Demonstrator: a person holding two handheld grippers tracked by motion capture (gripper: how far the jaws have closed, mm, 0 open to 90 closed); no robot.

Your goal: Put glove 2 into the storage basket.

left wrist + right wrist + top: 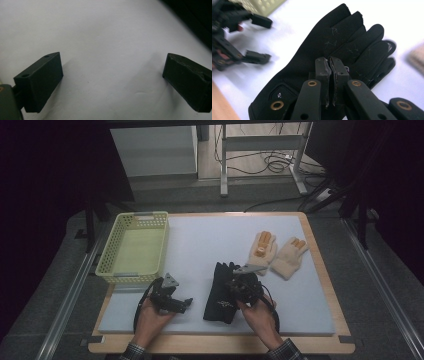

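Two grippers low over the white mat, black gloves under my right one.

At the left, the yellow basket (134,247) sits on the mat's (210,245) edge; just beside it my left gripper (112,77) hangs with jaws spread wide over bare mat. My right gripper (330,75) has its jaws pressed together, holding nothing, above the black gloves (317,62). Two cream knit gloves (277,254) lie farther right.

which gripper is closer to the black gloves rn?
Right. The right gripper sits directly over the black gloves, jaws shut. The left gripper is off to their left over bare mat, jaws open.
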